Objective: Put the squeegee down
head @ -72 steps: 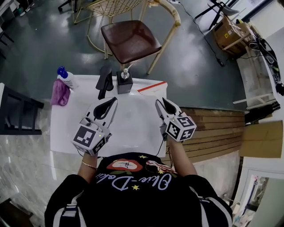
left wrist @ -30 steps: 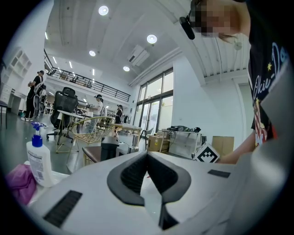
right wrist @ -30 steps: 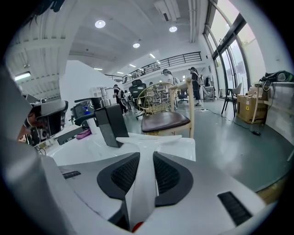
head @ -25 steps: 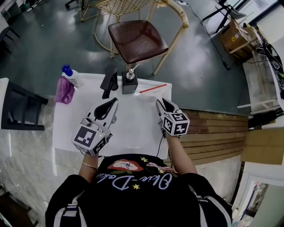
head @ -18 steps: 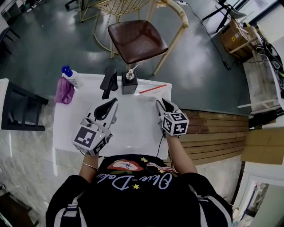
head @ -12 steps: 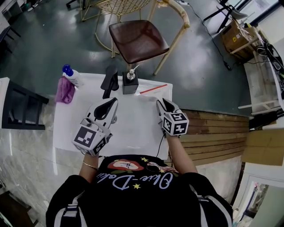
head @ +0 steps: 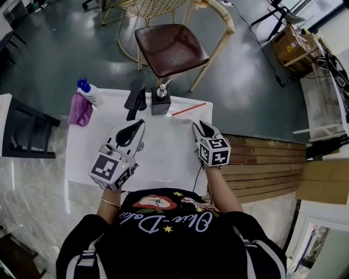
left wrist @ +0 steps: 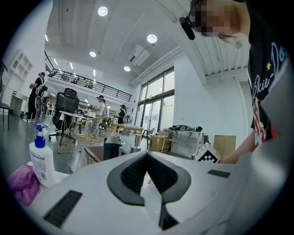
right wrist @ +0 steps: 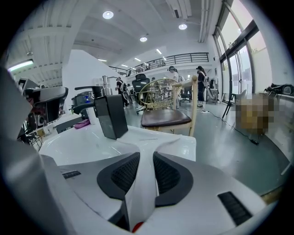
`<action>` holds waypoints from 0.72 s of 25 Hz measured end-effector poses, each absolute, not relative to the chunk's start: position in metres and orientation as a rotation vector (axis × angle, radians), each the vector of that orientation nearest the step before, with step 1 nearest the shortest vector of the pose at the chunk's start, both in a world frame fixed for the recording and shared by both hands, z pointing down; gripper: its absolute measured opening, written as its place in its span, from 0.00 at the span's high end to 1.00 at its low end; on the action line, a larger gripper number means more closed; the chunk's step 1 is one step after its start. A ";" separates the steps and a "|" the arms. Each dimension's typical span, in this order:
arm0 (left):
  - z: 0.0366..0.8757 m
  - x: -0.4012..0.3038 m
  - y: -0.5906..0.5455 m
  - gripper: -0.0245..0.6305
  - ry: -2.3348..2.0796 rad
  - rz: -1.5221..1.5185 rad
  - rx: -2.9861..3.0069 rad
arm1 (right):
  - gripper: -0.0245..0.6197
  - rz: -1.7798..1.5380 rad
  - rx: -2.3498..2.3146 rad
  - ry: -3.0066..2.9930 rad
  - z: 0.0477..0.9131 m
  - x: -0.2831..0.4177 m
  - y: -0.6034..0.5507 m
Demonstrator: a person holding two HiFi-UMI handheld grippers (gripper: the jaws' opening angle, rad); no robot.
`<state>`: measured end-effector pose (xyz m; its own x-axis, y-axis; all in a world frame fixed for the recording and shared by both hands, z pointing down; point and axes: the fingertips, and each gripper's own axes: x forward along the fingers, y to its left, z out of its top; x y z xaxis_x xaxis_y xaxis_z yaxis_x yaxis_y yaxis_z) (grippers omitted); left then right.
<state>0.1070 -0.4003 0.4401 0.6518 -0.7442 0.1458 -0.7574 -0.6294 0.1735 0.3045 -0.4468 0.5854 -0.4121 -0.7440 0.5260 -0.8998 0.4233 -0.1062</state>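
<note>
The squeegee (head: 134, 98) lies flat on the white table (head: 87, 158), free of both tools, near the far edge. Its long axis runs from that edge back toward the person, leaning a little left. The broader end is at the far side and the narrow end points toward the left gripper (head: 140, 123). To its left stand a spray bottle (head: 86, 91) with a blue top and a bunched purple cloth (head: 79, 110). Just right of it are a black pump dispenser (head: 160, 103) and a thin red stick (head: 188, 109) lying at a slant. The left gripper hovers over the table in front of the squeegee, clear of it. Its pads (left wrist: 133, 174) meet at the tips with nothing between them. The right gripper (head: 200, 126), well to the right, has its pads (right wrist: 124, 176) parted, with only bare table showing in the gap. The table is glossy and otherwise bare. A black frame (head: 22, 133) stands to its left on pale stone flooring. Beyond it, on a dark shiny floor (head: 54, 49), are a wire chair (head: 144, 8) and a brown-seated chair (head: 170, 48). Wooden planks (head: 262, 163) and a cardboard box (head: 289, 46) lie to the right.
</note>
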 end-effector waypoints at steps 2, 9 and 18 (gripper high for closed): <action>0.440 0.107 -0.400 0.95 -1.220 0.086 2.654 | 0.79 0.528 1.394 -2.278 0.586 0.304 -0.446; 0.438 0.109 -0.401 0.96 -1.203 0.079 2.673 | 0.79 0.506 1.374 -2.246 0.590 0.304 -0.445; 0.438 0.108 -0.402 0.96 -1.211 0.091 2.658 | 0.79 0.503 1.374 -2.243 0.590 0.304 -0.445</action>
<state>0.1079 -0.4024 0.4381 0.6587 -0.7380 0.1464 -0.7516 -0.6367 0.1723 0.3045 -0.4450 0.5903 -0.3959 -0.7303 0.5568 -0.8981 0.4343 -0.0689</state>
